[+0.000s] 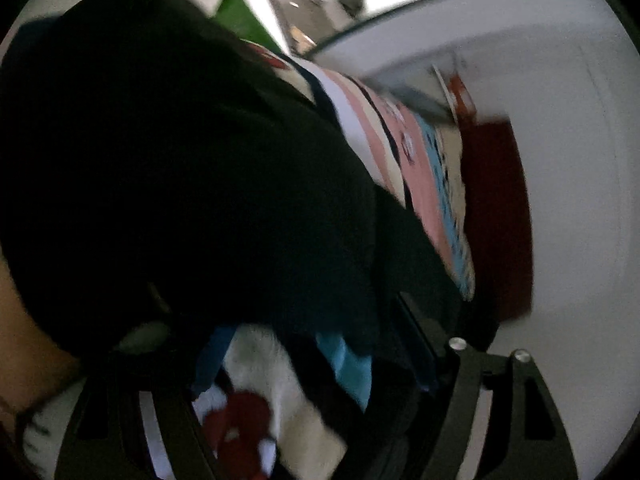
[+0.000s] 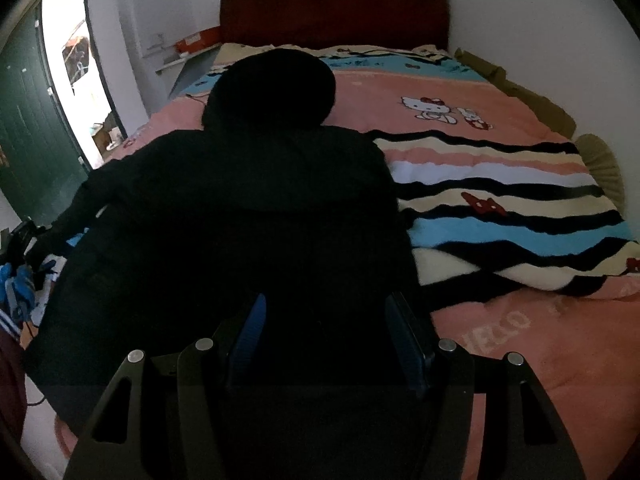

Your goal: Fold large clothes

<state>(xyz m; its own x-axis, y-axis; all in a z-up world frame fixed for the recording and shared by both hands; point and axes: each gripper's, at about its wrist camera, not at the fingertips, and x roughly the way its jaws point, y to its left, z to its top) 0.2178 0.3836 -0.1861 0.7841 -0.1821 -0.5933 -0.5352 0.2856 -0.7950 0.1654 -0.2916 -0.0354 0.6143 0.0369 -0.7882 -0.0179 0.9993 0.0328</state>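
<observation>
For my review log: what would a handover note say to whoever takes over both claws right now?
Left claw: jaws wide, nothing clamped; the view is blurred, with black cloth close ahead.
Right claw: low at the garment's near edge, dark cloth between its blue pads; too dark to tell whether it grips.
Things: the black hooded fabric garment lies spread on the pink striped cartoon quilt, hood toward the dark red headboard.
Done: garment laid out.
Left: no fold visible yet, so probably all of them.

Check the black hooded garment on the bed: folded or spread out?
Mostly spread, not yet folded: the black hooded garment lies on the bedspread with hood toward the headboard and one sleeve stretched sideways.
</observation>
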